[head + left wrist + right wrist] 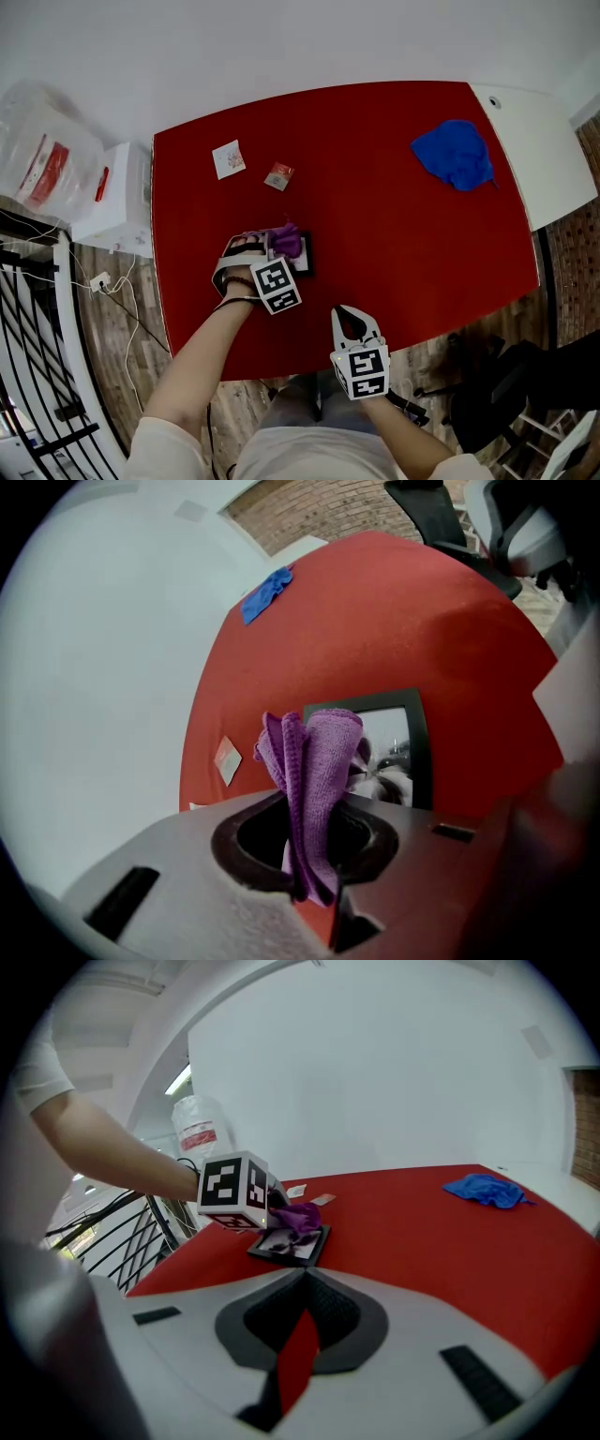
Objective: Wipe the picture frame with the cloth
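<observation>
Starting beyond the table's (394, 234) left edge, a plastic bag (42, 155) with red print and a white box (117, 197) stand side by side, off the red top. On the table, near its far-left corner, lie a small white card (229, 158) and, just to its right, a small reddish packet (278, 175), apart from each other.

Closer to the near edge and toward the left side, the left claw (267, 246) is clamped on the purple cloth (314, 761); the left gripper view shows the folded cloth pinched between the two jaws and sticking up past them. Its free end lies over the left part of the picture frame (305, 265), which rests flat on the table, its dark border and a black-and-white picture (292, 1243) showing to the right of the cloth. Whether the cloth presses on the glass cannot be told.

Further right, the right claw (349, 322) hangs over the table's near edge, well apart from the frame. Its jaws stand together with nothing between them, only a sliver of red table showing below the tips.

Near the far-right corner of the red top a crumpled blue cloth (455, 153) lies alone. Past the right edge runs a white surface (539, 141).
</observation>
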